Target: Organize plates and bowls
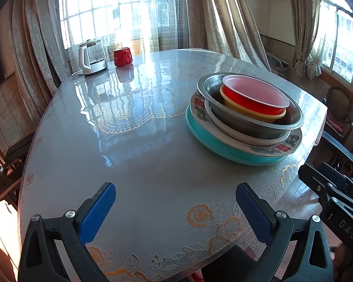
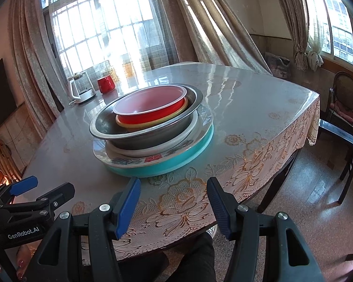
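Observation:
One stack of dishes stands on the table (image 1: 138, 164) (image 2: 258, 117). From the bottom up it holds a teal plate (image 1: 214, 145) (image 2: 176, 162), a patterned plate (image 1: 284, 146) (image 2: 138, 159), a white dish (image 1: 235, 132) (image 2: 153, 151), a metal basin (image 1: 291, 114) (image 2: 98, 129), a yellow bowl (image 1: 254, 114) (image 2: 150, 123) and a red bowl (image 1: 254, 103) (image 2: 150, 116). My left gripper (image 1: 175, 193) hangs open over the near table edge, left of the stack, nothing between its blue pads. My right gripper (image 2: 173, 189) stands open just short of the teal plate, holding nothing. Each gripper shows in the other's view, the right gripper (image 1: 327, 188) at the right edge and the left gripper (image 2: 23, 185) at the left edge.
A glass kettle (image 1: 91, 56) (image 2: 81, 89) and a red mug (image 1: 122, 56) (image 2: 106, 84) stand at the far left corner. A lace cloth under clear film covers the table. Dark chairs (image 2: 346, 108) stand at the right. Curtained windows lie behind.

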